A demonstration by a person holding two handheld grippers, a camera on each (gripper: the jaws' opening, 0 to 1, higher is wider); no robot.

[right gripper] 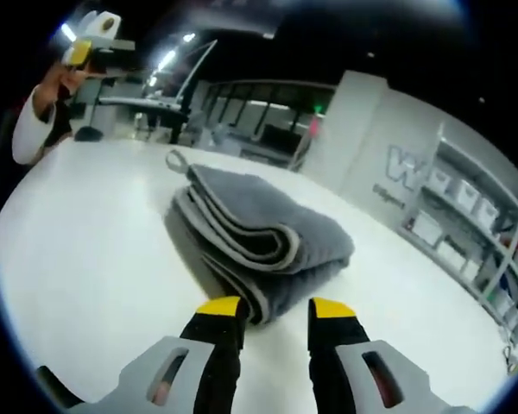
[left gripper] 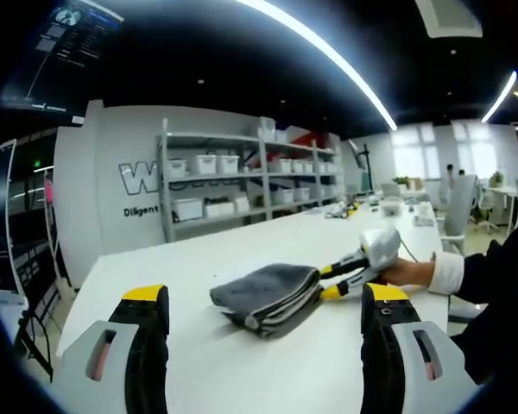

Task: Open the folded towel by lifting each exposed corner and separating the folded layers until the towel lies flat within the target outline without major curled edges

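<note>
The right gripper (right gripper: 274, 321) sits with its yellow-tipped jaws narrowly parted right at the near folded edge of the grey towel (right gripper: 259, 237), gripping nothing yet as far as the right gripper view shows. The risk, as I judge it, is that the jaws bite the whole stack of layers instead of one, so the bundle drags across the white table (right gripper: 86, 250) rather than unfolding. The left gripper (left gripper: 263, 319) is wide open and empty, well short of the towel (left gripper: 268, 297), which lies folded mid-table. A hanging loop (right gripper: 178, 160) marks the towel's far corner; no target outline is visible.
</note>
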